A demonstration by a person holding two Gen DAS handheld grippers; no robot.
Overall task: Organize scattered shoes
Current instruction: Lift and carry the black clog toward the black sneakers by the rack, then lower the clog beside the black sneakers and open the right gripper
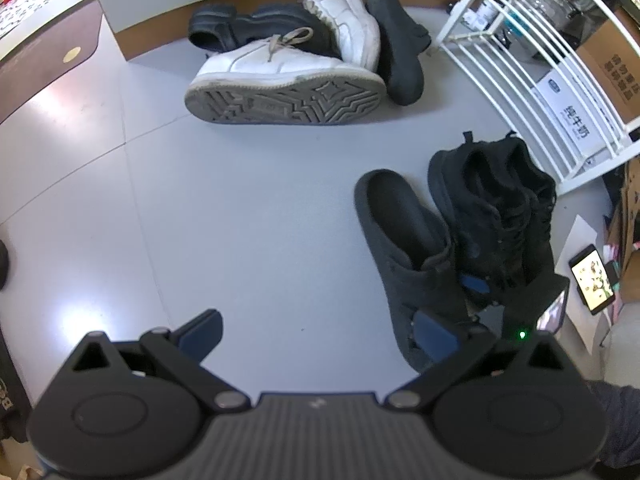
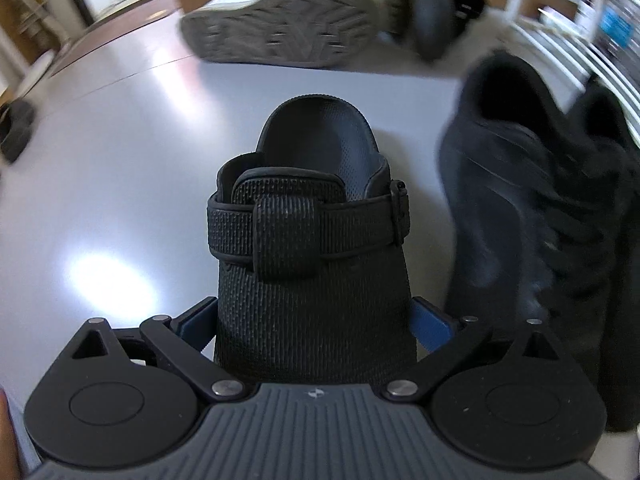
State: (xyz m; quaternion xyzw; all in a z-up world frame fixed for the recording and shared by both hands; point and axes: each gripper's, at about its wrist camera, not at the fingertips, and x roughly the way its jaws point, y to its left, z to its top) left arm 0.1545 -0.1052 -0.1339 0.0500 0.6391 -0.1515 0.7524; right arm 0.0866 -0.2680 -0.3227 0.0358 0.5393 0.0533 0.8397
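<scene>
Because the right claw (image 2: pixel 316 320) pinches only the toe end of the grey slipper (image 2: pixel 312 216), its heel hangs free and could twist loose or knock the black sneakers (image 2: pixel 560 208) just beside it. The left claw (image 1: pixel 316 330) gapes wide, holding nothing. On the floor (image 1: pixel 240 220) I count two white sneakers (image 1: pixel 288 80), one black clog (image 1: pixel 256 26), a second grey slipper (image 1: pixel 400 48) by the wall, and two black sneakers near the white rack (image 1: pixel 532 68).

Motion blur smears the far shoes in the right wrist view.
The white sneaker's sole (image 2: pixel 280 24) and the black sneakers (image 2: pixel 552 200) lack sharp detail there; the slipper's toe (image 2: pixel 312 336) is hidden behind the gripper body, and the white rack (image 1: pixel 532 60) runs off the frame's edge.
</scene>
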